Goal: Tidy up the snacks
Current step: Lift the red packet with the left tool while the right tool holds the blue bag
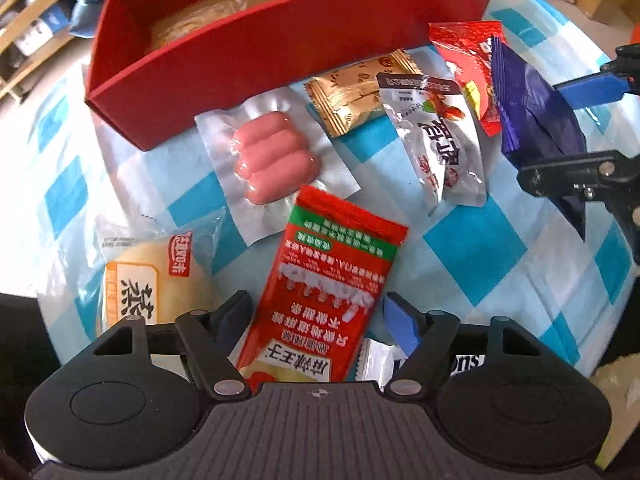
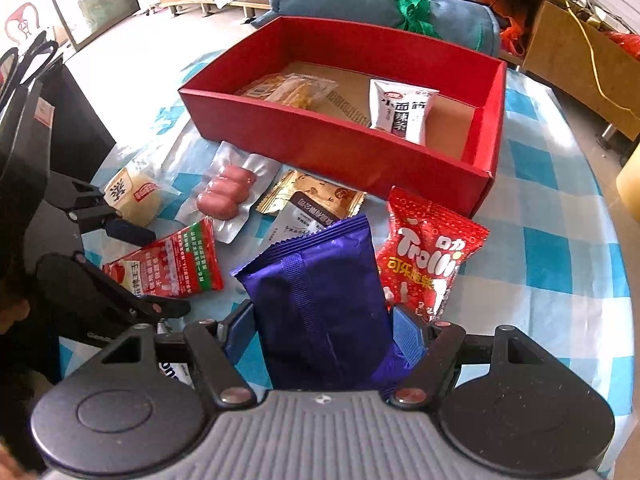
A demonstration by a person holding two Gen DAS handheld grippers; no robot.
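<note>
Hiding its lower end, the right claw pinches the purple packet; left claw spread.

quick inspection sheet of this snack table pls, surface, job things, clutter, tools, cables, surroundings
surface: table under a blue and white checked cloth.
job's things: open red box already holds a white packet and a clear yellow packet. On the cloth in front of it: sausage pack, gold packet, grey-white packet, red Trolli bag, bun.
clutter: nothing seen.
tools: left tool straddles the red sachet, contact unclear; right tool shut on the purple packet.
cables: yellow cable over the far shelving.
surroundings: blue rolled cushion behind the box, wooden shelves.
</note>
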